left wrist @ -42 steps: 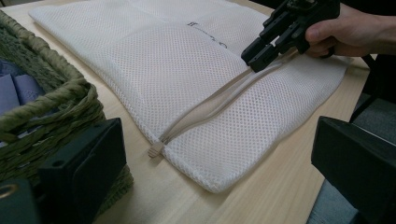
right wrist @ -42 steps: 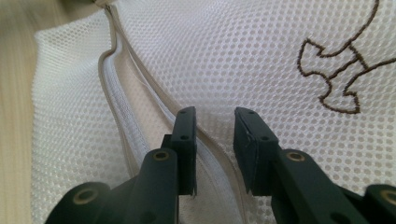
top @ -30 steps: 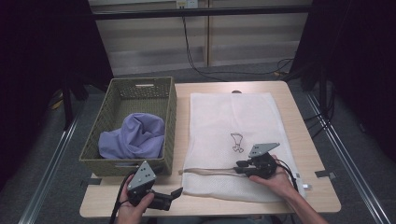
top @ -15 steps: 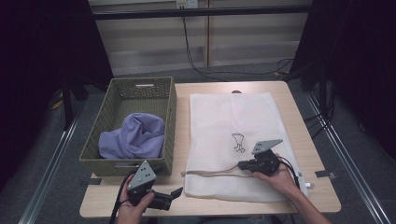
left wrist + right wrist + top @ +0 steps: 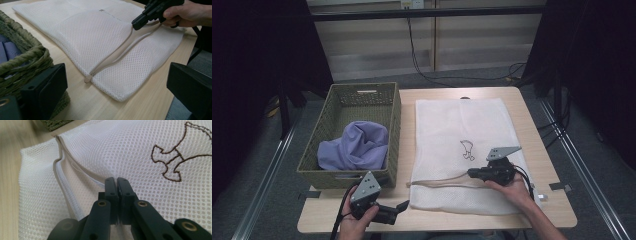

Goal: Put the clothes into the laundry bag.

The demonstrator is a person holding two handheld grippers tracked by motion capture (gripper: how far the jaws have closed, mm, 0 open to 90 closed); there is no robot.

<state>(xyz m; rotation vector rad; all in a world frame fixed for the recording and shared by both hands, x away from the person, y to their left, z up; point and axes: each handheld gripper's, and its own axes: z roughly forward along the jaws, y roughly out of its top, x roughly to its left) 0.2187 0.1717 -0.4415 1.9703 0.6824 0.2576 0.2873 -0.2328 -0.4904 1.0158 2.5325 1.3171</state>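
On mesh bag (image 5: 447, 135), right gripper (image 5: 472, 173) clenched on zipper, pulled farther right, left gripper (image 5: 402, 206) released.

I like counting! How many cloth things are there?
2: a white mesh bag flat on the table, and a purple cloth in the basket. More might hide underneath it.

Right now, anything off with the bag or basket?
Nothing damaged. The mesh bag lies flat; its zipper gapes partway, with the right tongs shut at it. Purple cloth is heaped in the basket.
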